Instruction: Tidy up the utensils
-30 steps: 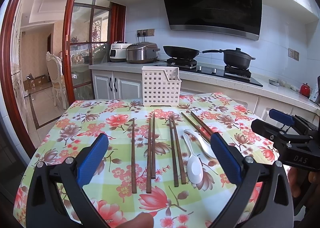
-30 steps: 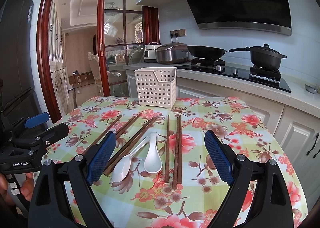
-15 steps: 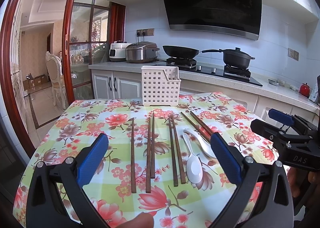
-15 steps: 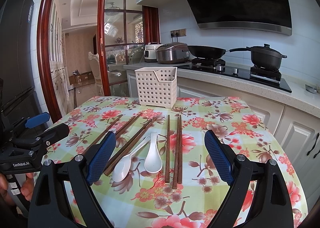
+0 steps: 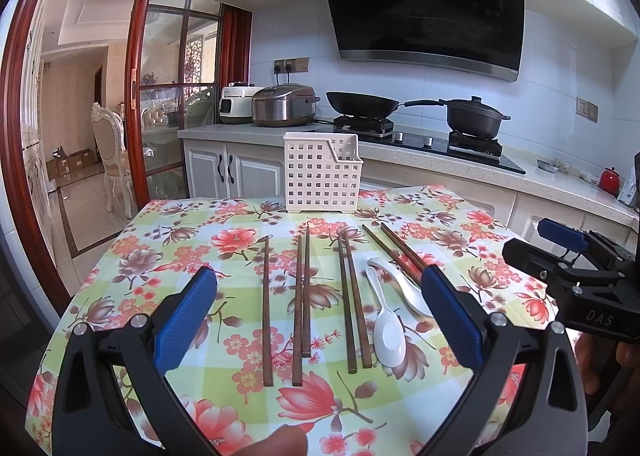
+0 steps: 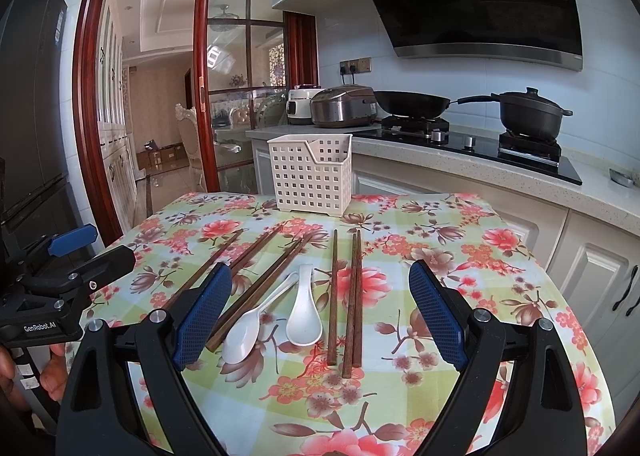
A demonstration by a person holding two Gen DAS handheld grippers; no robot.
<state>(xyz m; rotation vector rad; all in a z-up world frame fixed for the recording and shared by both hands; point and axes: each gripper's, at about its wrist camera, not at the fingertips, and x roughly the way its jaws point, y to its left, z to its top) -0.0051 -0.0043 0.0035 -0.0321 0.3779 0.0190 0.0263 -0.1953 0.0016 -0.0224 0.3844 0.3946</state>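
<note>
Several brown wooden chopsticks (image 5: 301,296) (image 6: 349,296) lie side by side on the flowered tablecloth (image 5: 200,240) (image 6: 460,256). Two white spoons (image 5: 387,324) (image 6: 304,316) rest among them. A white perforated utensil basket (image 5: 322,178) (image 6: 310,176) stands upright at the table's far edge. My left gripper (image 5: 316,316) hovers open above the near ends of the chopsticks, holding nothing. My right gripper (image 6: 320,314) is open too, over the spoons and the right-hand chopsticks, also holding nothing. Each gripper shows at the edge of the other's view.
Behind the table runs a kitchen counter (image 5: 440,160) with two rice cookers (image 5: 280,106), a wok (image 5: 362,104) and a black pot (image 5: 474,120) on the hob. A glass sliding door (image 5: 168,96) opens left. A fingertip (image 5: 280,442) shows at the bottom edge.
</note>
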